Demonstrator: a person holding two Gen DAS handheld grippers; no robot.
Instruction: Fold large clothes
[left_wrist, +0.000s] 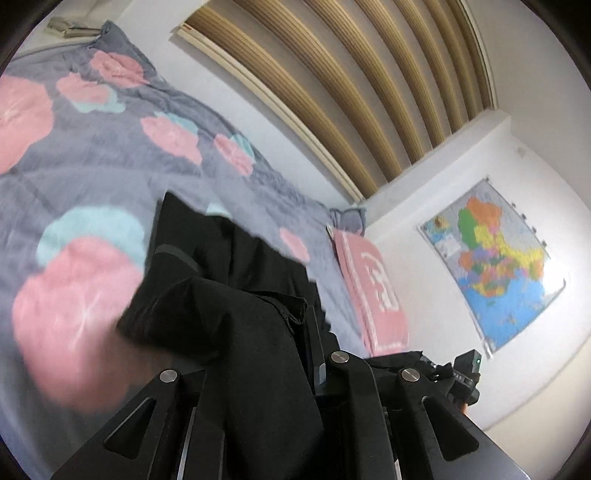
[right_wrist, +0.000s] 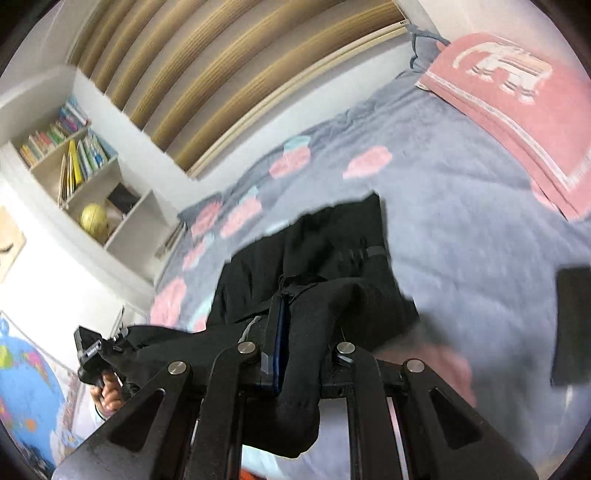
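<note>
on the bed: black garment (left_wrist: 236, 280) lies mid-quilt (left_wrist: 92, 155), part lifted
left gripper (left_wrist: 258, 332): clamped on cloth
right gripper (right_wrist: 295, 332): clamped on cloth
progress: fold underway, not finished

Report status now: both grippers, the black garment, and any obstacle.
Left gripper and right gripper both shut on black garment. Garment lifted over bed cover. Nothing blocking.
</note>
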